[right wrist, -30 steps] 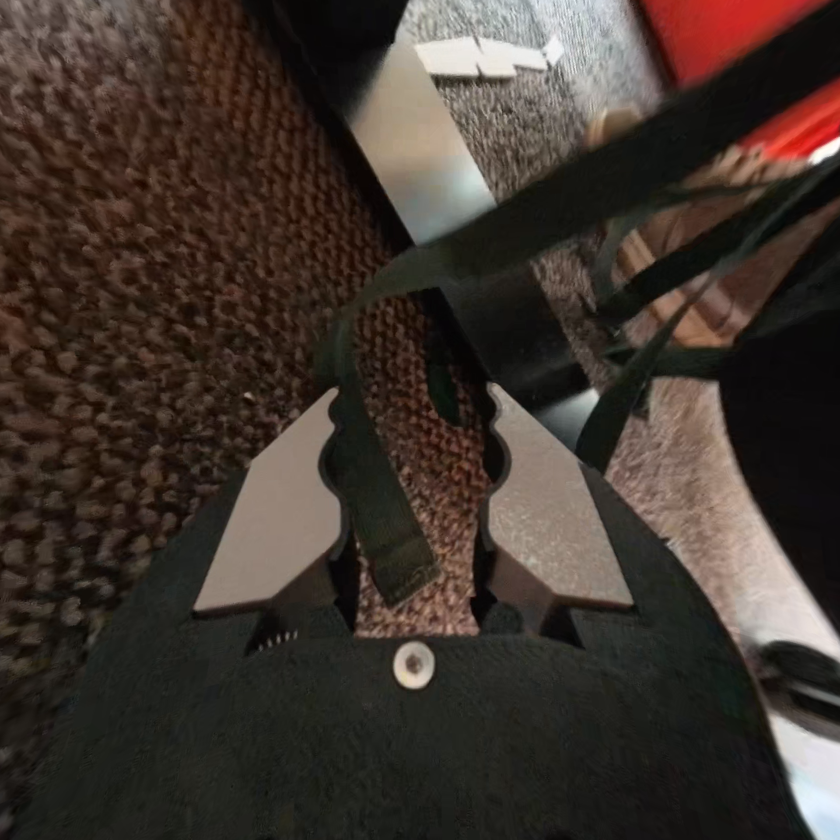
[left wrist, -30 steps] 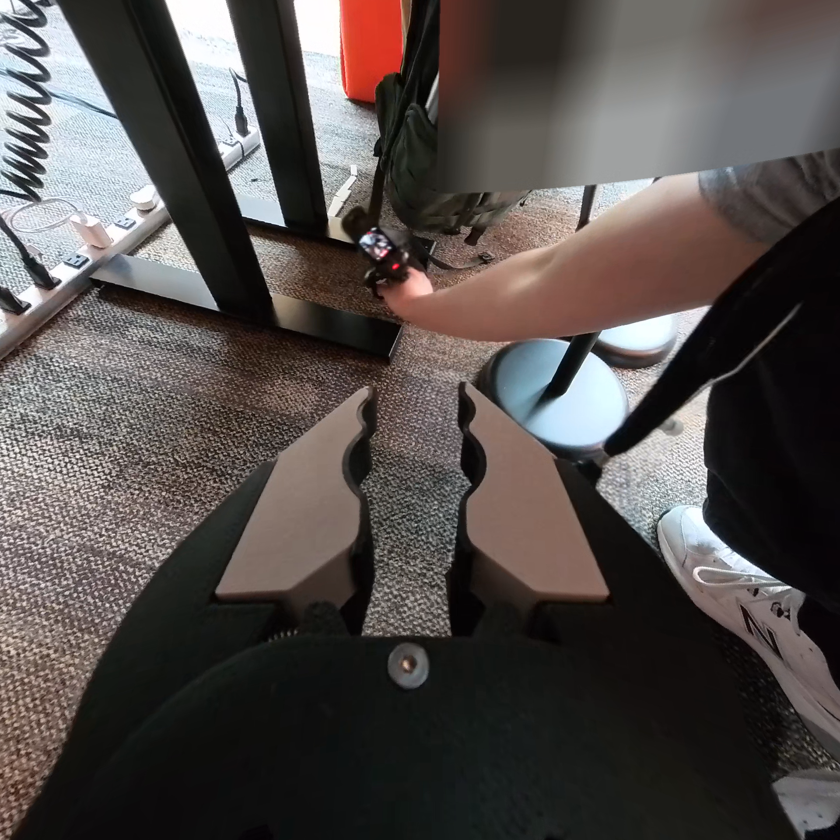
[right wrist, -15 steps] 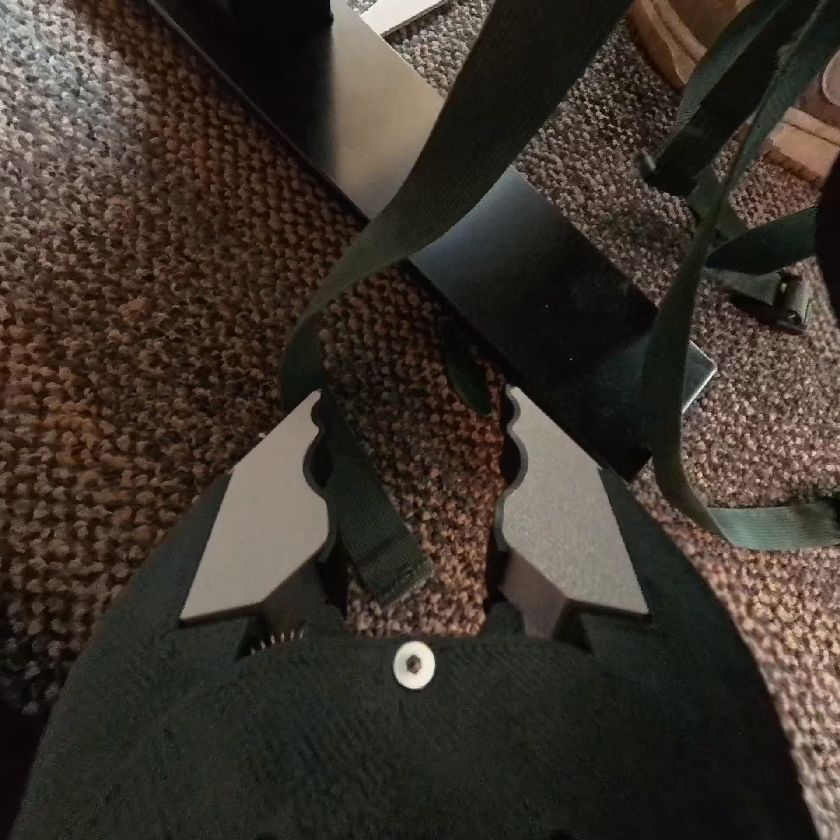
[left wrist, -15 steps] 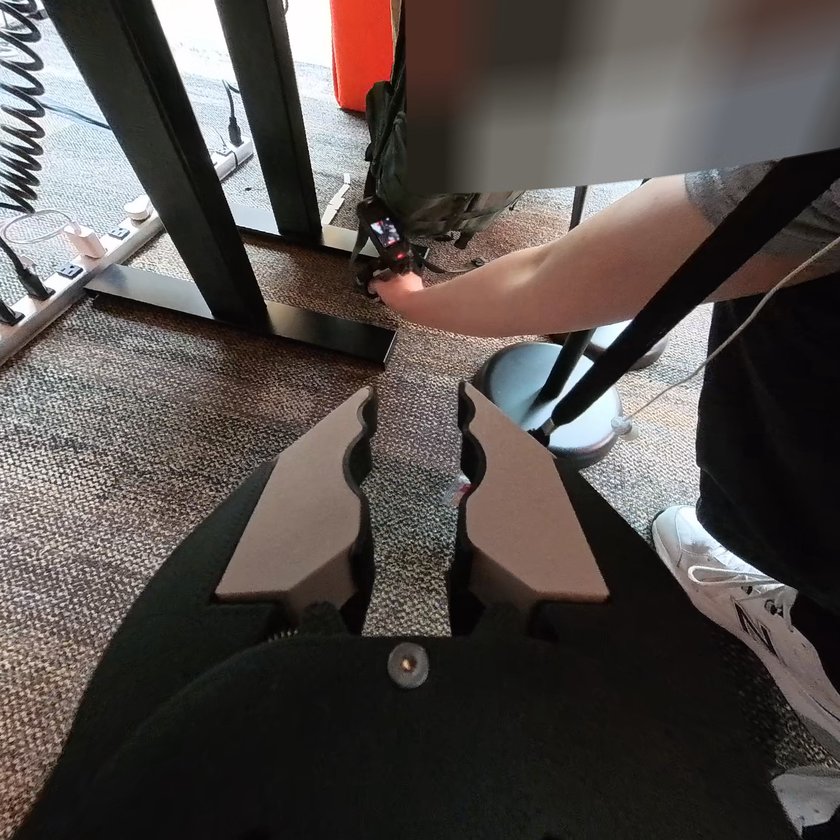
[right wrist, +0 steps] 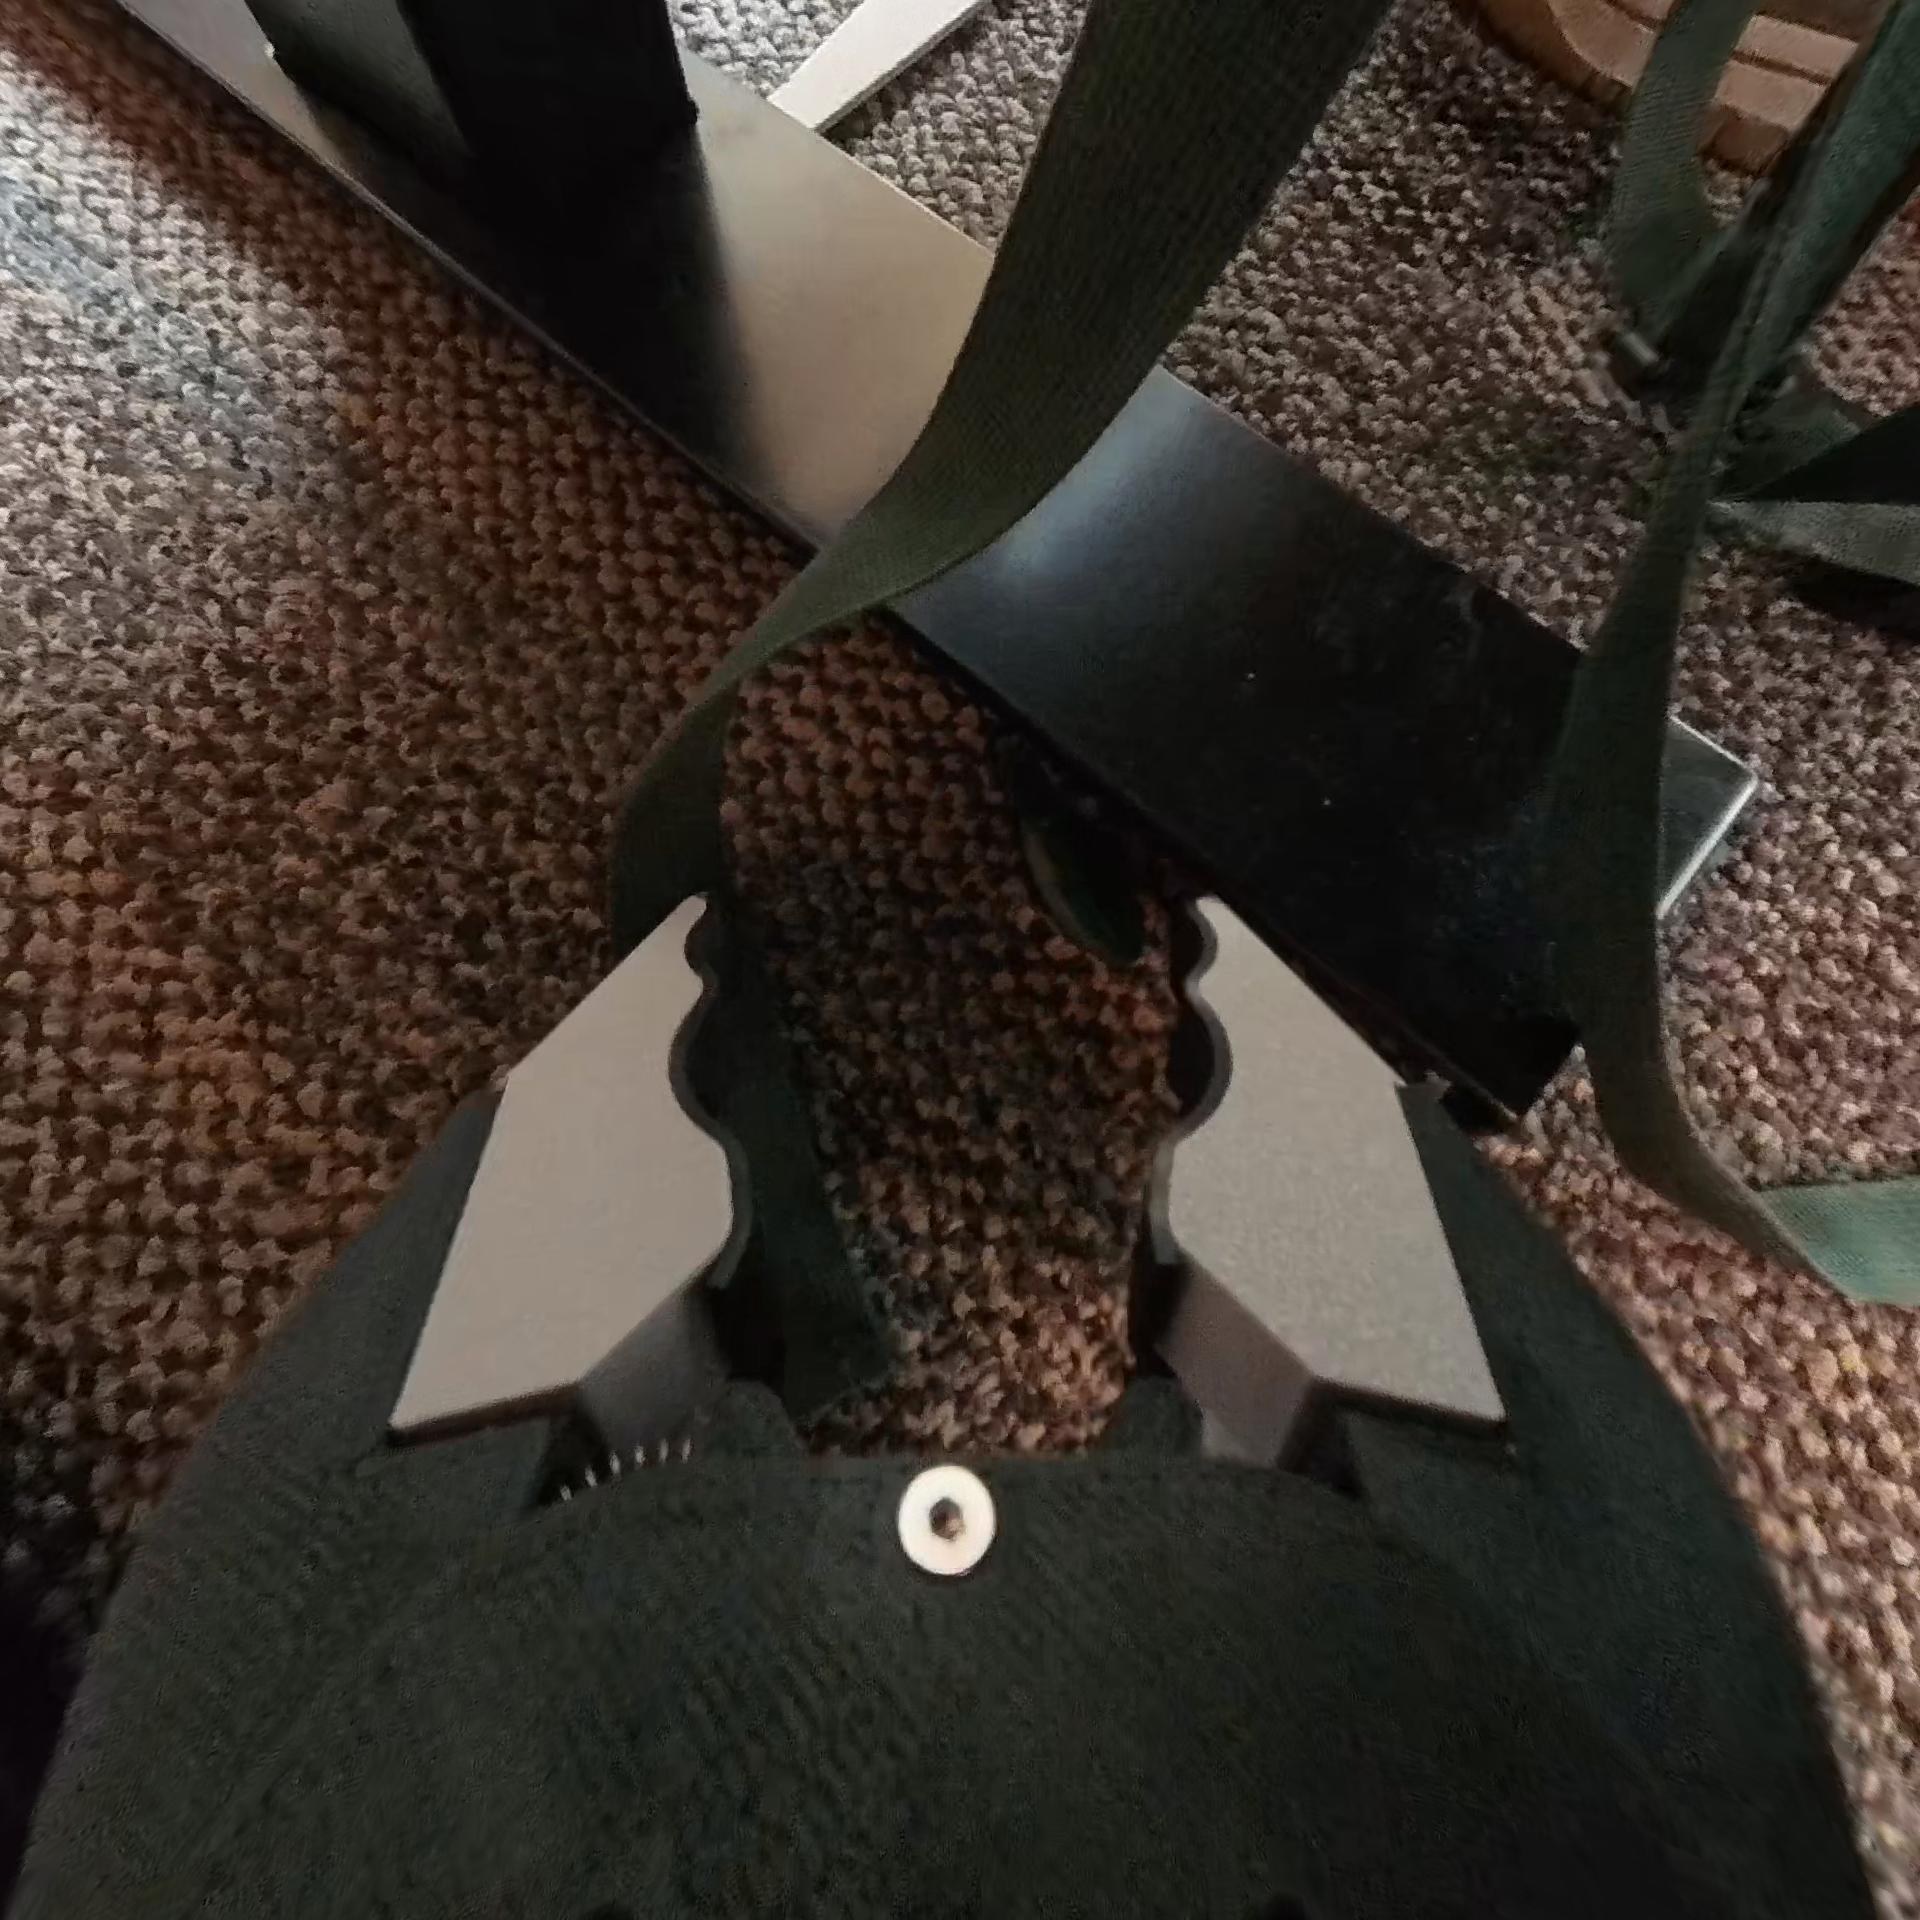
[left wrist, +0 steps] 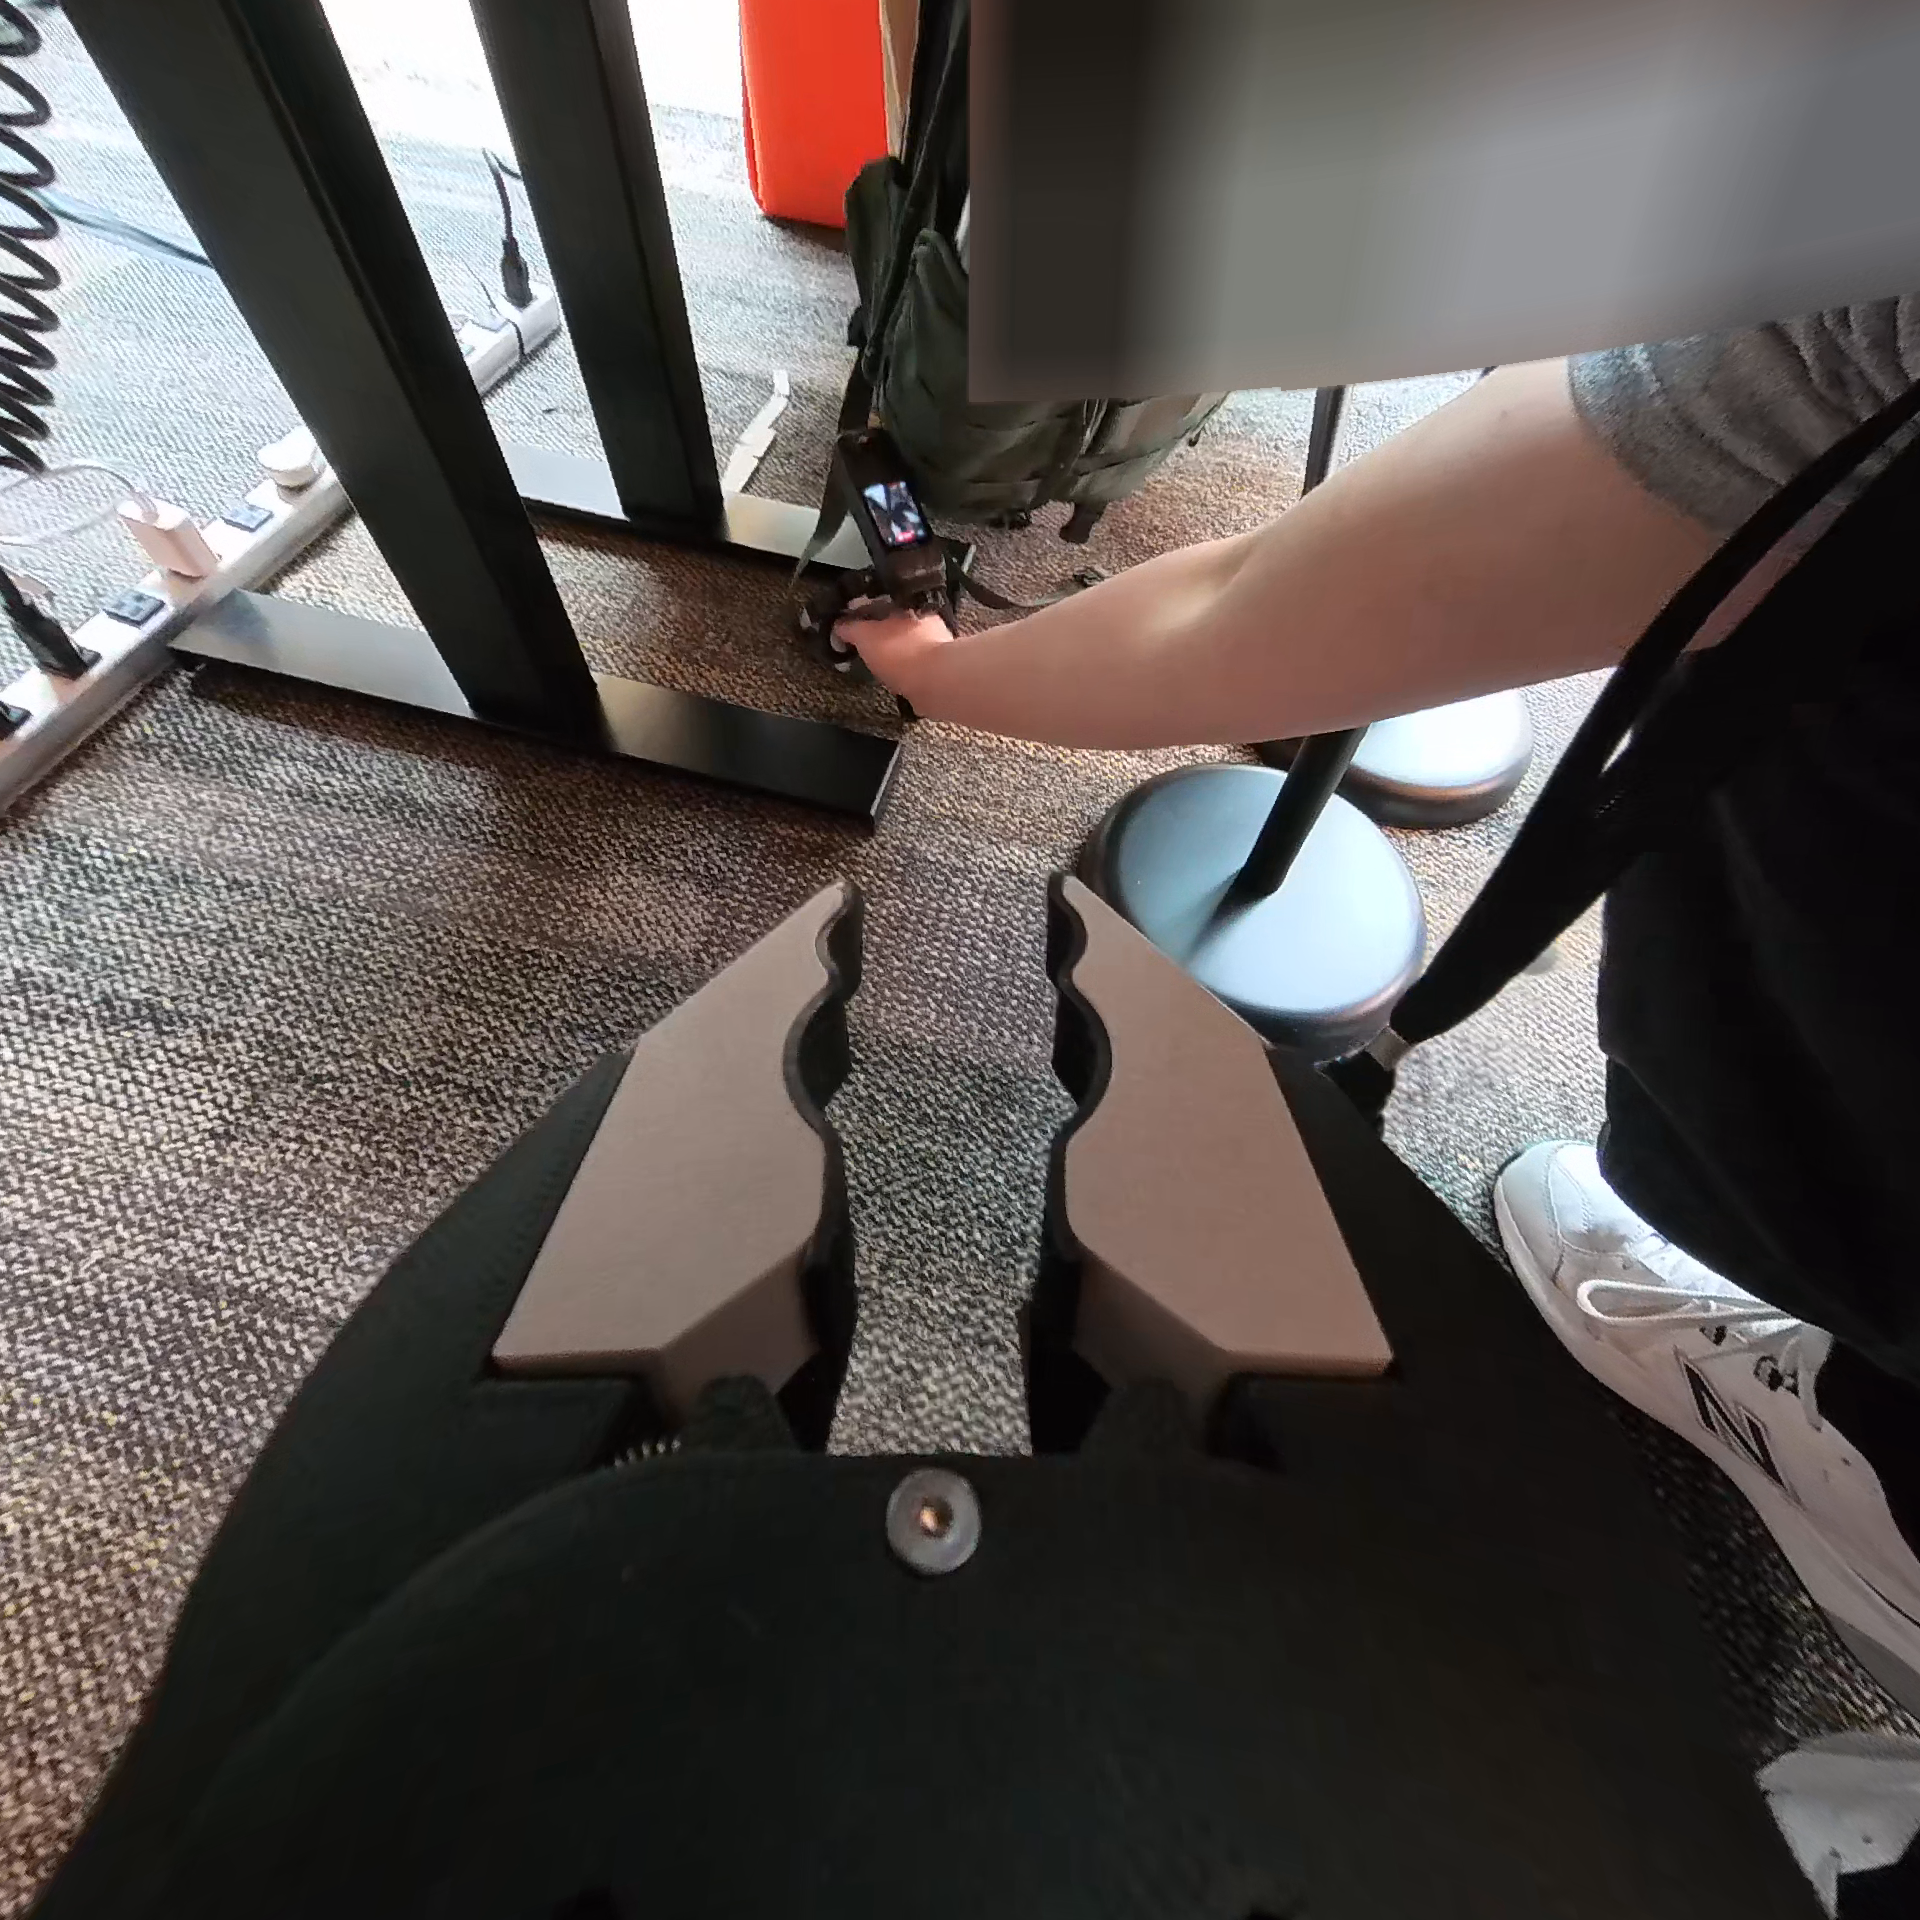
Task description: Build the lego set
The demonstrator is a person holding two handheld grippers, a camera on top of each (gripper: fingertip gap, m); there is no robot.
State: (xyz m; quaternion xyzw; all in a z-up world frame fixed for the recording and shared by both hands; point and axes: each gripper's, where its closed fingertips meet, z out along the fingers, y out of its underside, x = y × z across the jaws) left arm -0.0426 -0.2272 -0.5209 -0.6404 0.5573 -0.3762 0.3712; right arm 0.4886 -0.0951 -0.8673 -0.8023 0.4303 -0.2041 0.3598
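Note:
No lego set is in view. In the right wrist view a small dark green piece (right wrist: 1081, 894) lies on the brown carpet against the edge of a black table foot (right wrist: 1247, 665). My right gripper (right wrist: 945, 914) is open just above the carpet, and the piece is just inside its right fingertip. A green strap (right wrist: 1049, 291) hangs along the inside of its left finger. My left gripper (left wrist: 954, 894) is open and empty above the carpet. It sees the right gripper (left wrist: 894, 582) held low by a hand at the table foot.
Black table legs (left wrist: 343, 343) and their flat feet (left wrist: 727, 743) stand on the carpet. A power strip (left wrist: 166, 582) lies at the left. A green backpack (left wrist: 966, 416), two round stand bases (left wrist: 1257, 935) and a white shoe (left wrist: 1704, 1382) are at the right.
My right gripper has opened wider and steadied close to the carpet, with the green piece staying near its right fingertip. The left gripper has barely moved.

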